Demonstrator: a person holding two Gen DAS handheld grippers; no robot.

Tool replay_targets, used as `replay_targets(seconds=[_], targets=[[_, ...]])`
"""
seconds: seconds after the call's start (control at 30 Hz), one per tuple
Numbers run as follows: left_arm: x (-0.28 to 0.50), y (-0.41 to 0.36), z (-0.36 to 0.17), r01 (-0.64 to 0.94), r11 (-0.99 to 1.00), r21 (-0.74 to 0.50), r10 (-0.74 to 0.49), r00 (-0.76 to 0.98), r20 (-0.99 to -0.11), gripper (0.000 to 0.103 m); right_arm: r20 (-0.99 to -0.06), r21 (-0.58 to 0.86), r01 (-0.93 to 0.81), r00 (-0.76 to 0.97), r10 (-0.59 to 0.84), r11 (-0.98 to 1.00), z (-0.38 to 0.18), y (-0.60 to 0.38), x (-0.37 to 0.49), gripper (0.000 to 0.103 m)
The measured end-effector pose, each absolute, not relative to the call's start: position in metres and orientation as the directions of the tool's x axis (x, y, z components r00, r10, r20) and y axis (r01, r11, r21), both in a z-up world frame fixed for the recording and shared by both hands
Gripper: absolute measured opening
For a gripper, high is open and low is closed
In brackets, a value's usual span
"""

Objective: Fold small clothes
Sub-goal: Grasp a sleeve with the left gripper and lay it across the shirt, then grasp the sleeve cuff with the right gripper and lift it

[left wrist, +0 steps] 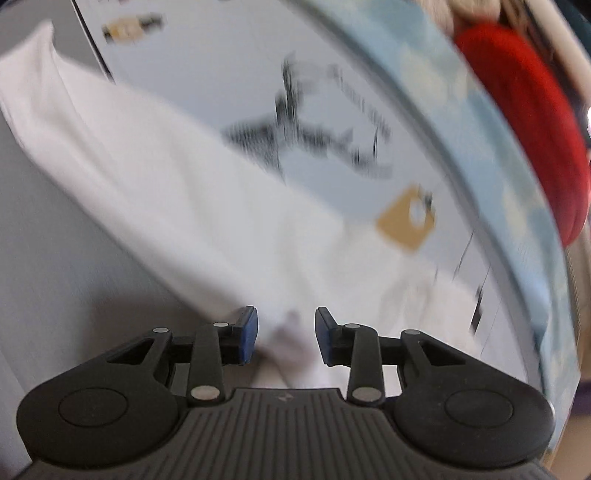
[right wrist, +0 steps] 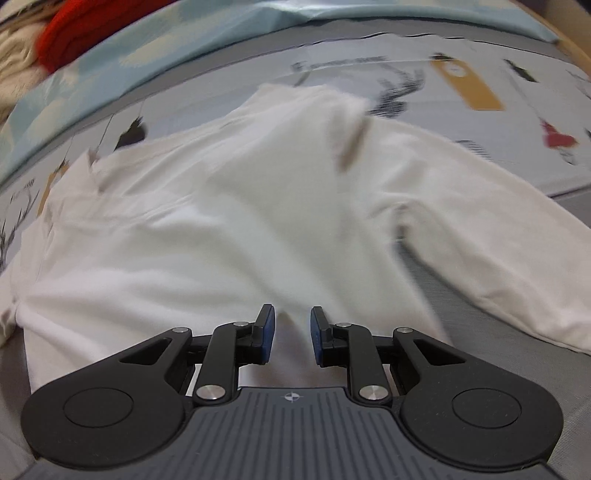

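A white garment lies spread on a grey printed bed sheet, one long sleeve running to the right. My right gripper sits at its near edge with a fold of white cloth between the blue pads; the jaws stand a little apart. In the left wrist view the same white garment stretches from upper left toward my left gripper, whose pads also have white cloth between them. Both views are motion blurred.
A red garment lies on a light blue cloud-print cover beyond the sheet; it also shows in the right wrist view next to beige cloth. Plain grey surface lies at the left.
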State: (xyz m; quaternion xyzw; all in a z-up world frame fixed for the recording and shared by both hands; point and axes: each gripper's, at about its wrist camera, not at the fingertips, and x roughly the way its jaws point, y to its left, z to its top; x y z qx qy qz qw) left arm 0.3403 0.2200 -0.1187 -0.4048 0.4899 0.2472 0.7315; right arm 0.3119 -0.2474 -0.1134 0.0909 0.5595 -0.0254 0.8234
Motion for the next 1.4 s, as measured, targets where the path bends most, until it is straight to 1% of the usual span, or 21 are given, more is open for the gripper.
replay_targets(seconds=[0.13,0.23,0.3,0.4,0.47,0.53,0.67,0.73,0.87,1.03,1.1,1.17,1.2,1.23,1.27,1.37,1.4], targets=[[0.33,0.199,-0.139,-0.82,0.483,-0.307,-0.073,0.312,-0.947,0.038,-0.912,0.128,0.242,0.41,0.018,0.962,-0.097,-0.294,0.298,0.022],[0.328,0.182,-0.129,-0.82,0.485,-0.305,-0.05,0.322,-0.946,0.038,-0.908,0.123,0.371,0.416,-0.046,0.92,-0.09,-0.342,0.285,0.022],[0.333,0.165,-0.116,-0.776,0.534,-0.336,-0.052,0.366,-0.929,0.038,-0.911,0.142,0.49,0.405,-0.081,0.86,-0.09,-0.379,0.273,0.023],[0.341,0.132,-0.096,-0.67,0.647,-0.364,-0.062,0.429,-0.901,0.039,-0.917,0.146,0.66,0.37,-0.15,0.737,-0.093,-0.436,0.248,0.029],[0.345,0.11,-0.087,-0.596,0.714,-0.368,-0.079,0.453,-0.888,0.039,-0.923,0.139,0.759,0.332,-0.194,0.637,-0.097,-0.471,0.228,0.033],[0.348,0.087,-0.084,-0.523,0.777,-0.349,-0.085,0.462,-0.883,0.039,-0.931,0.143,0.828,0.298,-0.211,0.542,-0.102,-0.499,0.209,0.034],[0.343,0.046,-0.079,-0.389,0.873,-0.295,-0.084,0.475,-0.876,0.039,-0.928,0.222,0.88,0.324,-0.187,0.42,-0.112,-0.535,0.183,0.033],[0.342,0.028,-0.079,-0.343,0.899,-0.273,-0.082,0.48,-0.873,0.039,-0.928,0.22,0.898,0.314,-0.202,0.382,-0.11,-0.544,0.177,0.033],[0.345,0.015,-0.079,-0.293,0.926,-0.239,-0.069,0.491,-0.868,0.039,-0.939,0.223,0.924,0.289,-0.185,0.311,-0.105,-0.547,0.168,0.033],[0.347,0.01,-0.078,-0.266,0.936,-0.232,-0.076,0.49,-0.868,0.039,-0.966,0.197,0.949,0.231,-0.115,0.247,-0.113,-0.545,0.164,0.034],[0.347,0.01,-0.079,-0.26,0.937,-0.234,-0.083,0.484,-0.871,0.039,-0.962,0.193,0.95,0.233,-0.145,0.243,-0.112,-0.546,0.165,0.034],[0.345,0.01,-0.078,-0.257,0.937,-0.236,-0.087,0.484,-0.871,0.039,-0.942,0.202,0.949,0.256,-0.218,0.242,-0.107,-0.55,0.167,0.034],[0.346,0.011,-0.078,-0.255,0.938,-0.236,-0.087,0.484,-0.871,0.039,-0.93,0.205,0.947,0.268,-0.253,0.247,-0.106,-0.554,0.169,0.033],[0.345,0.011,-0.077,-0.255,0.938,-0.236,-0.087,0.484,-0.871,0.039,-0.922,0.206,0.945,0.275,-0.273,0.254,-0.107,-0.557,0.171,0.022],[0.345,0.012,-0.077,-0.253,0.938,-0.238,-0.09,0.484,-0.871,0.039,-0.914,0.214,0.942,0.287,-0.286,0.26,-0.108,-0.562,0.173,0.003],[0.346,0.013,-0.077,-0.246,0.937,-0.246,-0.102,0.48,-0.871,0.039,-0.886,0.257,0.928,0.338,-0.318,0.271,-0.107,-0.579,0.181,0.003],[0.346,0.014,-0.077,-0.243,0.938,-0.246,-0.104,0.48,-0.871,0.039,-0.861,0.282,0.914,0.376,-0.342,0.293,-0.1,-0.584,0.186,0.003]])
